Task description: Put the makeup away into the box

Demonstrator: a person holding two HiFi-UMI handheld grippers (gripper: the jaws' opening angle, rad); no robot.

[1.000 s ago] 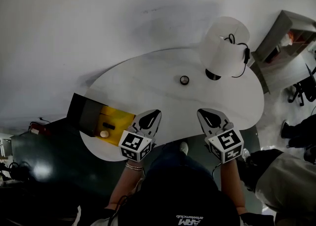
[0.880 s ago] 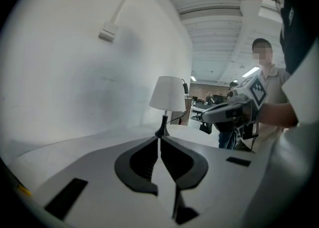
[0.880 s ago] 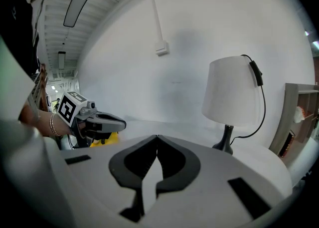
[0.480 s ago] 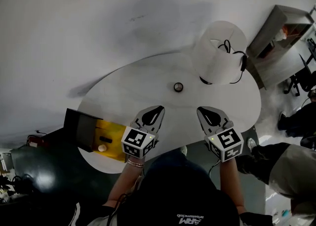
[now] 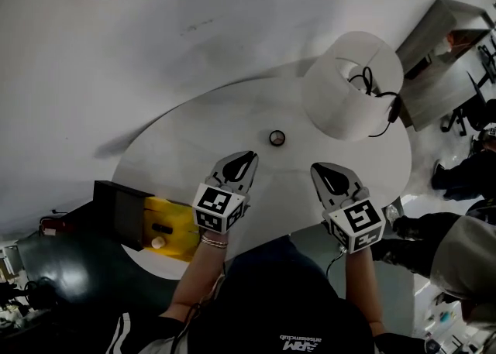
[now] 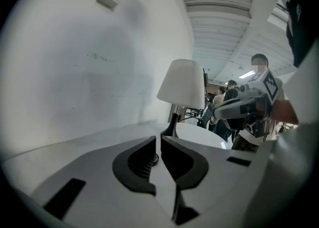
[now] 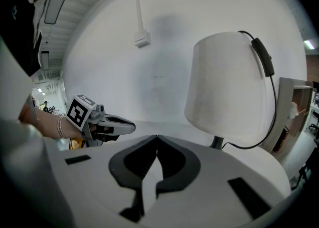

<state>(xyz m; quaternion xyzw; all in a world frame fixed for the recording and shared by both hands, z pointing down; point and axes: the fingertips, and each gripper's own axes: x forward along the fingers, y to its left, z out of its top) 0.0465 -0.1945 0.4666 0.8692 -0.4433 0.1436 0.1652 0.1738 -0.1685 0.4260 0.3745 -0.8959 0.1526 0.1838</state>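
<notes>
Jaws pressed together and empty on your left gripper point(image 5: 246, 160) and right gripper point(image 5: 318, 169) may shove the small dark round makeup pot point(image 5: 277, 138) across the white bench point(image 5: 182, 147) unless opened.

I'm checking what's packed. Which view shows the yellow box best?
The head view: the yellow box lies open at the table edge, a dark item and a pale round one inside. The right gripper view shows only a yellow sliver beneath the left hand-held gripper; the left gripper view shows none.
</notes>
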